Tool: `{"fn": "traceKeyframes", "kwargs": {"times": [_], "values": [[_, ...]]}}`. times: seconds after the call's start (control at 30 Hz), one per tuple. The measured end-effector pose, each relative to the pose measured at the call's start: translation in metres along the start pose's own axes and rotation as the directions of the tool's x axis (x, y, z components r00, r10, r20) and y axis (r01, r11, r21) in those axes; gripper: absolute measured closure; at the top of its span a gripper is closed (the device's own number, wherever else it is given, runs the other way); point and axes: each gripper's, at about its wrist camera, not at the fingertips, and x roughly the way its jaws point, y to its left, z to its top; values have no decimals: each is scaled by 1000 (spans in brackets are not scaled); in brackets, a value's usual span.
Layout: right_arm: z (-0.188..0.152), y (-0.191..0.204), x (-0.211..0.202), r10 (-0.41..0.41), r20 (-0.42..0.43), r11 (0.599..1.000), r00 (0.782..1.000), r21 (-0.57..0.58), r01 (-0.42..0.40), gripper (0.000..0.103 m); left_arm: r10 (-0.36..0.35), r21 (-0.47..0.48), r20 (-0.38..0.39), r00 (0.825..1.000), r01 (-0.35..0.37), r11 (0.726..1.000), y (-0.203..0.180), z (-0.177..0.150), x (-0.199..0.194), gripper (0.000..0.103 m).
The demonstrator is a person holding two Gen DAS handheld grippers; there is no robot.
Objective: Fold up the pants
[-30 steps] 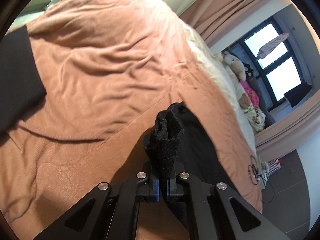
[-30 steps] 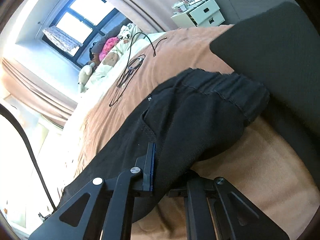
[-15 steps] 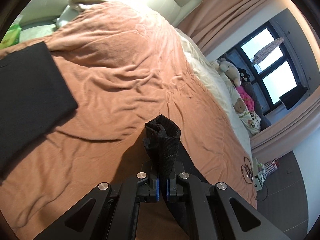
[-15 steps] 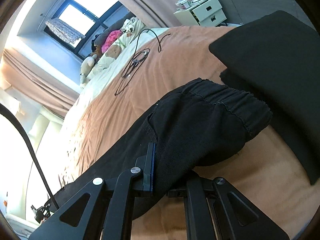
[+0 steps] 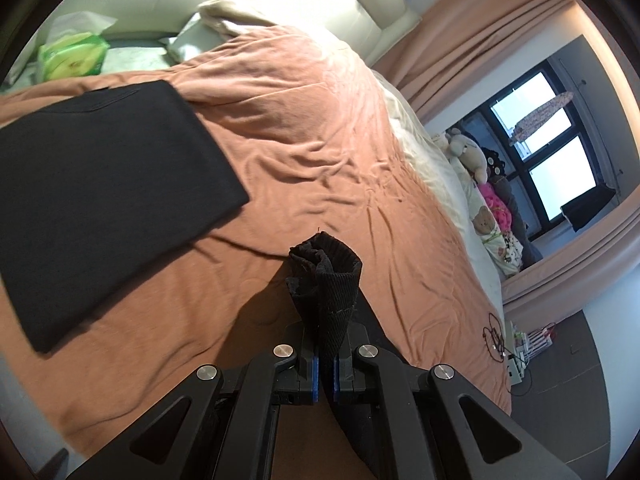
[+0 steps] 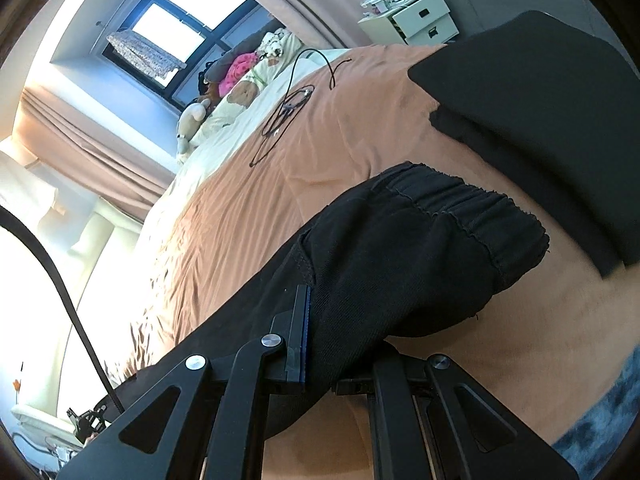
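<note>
Black pants (image 6: 400, 248) lie stretched over a brown bedspread (image 5: 320, 152). In the right wrist view the elastic waistband (image 6: 480, 208) points toward the upper right. My right gripper (image 6: 340, 344) is closed on the pants just below the waistband, with fabric bulging over its right finger. In the left wrist view my left gripper (image 5: 326, 356) is shut on a bunched ribbed leg cuff (image 5: 324, 276), which stands up above the fingers; the rest of the leg hangs below.
A folded stack of black clothing (image 5: 100, 196) lies on the bed to the left; it also shows in the right wrist view (image 6: 540, 112). A black cable (image 6: 288, 108), stuffed toys (image 5: 492, 208), a green tissue pack (image 5: 72, 56) and a white nightstand (image 6: 412, 20) are around.
My left gripper has lifted and swung with the cuff, bringing the folded black stack and headboard into view. My right gripper has shifted a little, with the pants still in its hold.
</note>
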Motion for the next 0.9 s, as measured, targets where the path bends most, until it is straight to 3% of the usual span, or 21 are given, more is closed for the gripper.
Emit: {"fn": "traceKeyframes", "kwargs": {"times": [0.4, 0.67, 0.9], "values": [[-28, -14, -23, -12, -7, 999, 1000, 42, 13, 99, 22, -14, -3, 1000, -22, 1000, 39, -17, -32, 99], [-43, -30, -29, -29, -33, 998, 999, 59, 31, 99, 53, -54, -26, 998, -55, 997, 72, -31, -28, 99], [-63, -50, -6, -69, -110, 990, 992, 115, 81, 93, 163, -26, -139, 977, -168, 985, 93, -50, 0, 96]]}}
